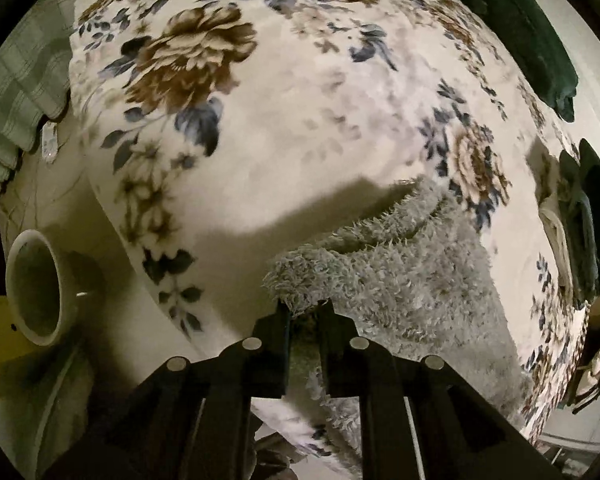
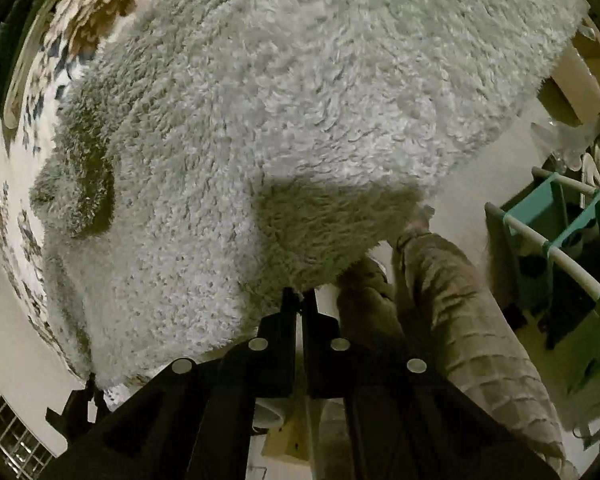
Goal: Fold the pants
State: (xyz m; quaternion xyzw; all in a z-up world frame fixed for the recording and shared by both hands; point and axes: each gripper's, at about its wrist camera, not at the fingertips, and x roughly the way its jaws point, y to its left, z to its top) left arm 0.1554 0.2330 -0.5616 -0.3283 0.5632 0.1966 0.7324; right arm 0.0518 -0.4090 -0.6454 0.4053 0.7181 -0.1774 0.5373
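Left wrist view: our left gripper [image 1: 305, 306] clamps the fluffy pants [image 1: 400, 272] edge at 6 o'clock; right gripper [image 2: 300, 294] likewise. Soft, floppy; we grip hems.

You're looking at fluffy pale grey pants [image 2: 284, 120] spreading over the flowered blanket [image 1: 284, 120], straight ahead of both claws. The shaggy pile is bunching into a fold just ahead of the left claw [image 1: 305, 307], which is pinching one edge. Another edge is sitting between the right claw's [image 2: 300, 294] closed tips, hanging past the blanket's side.
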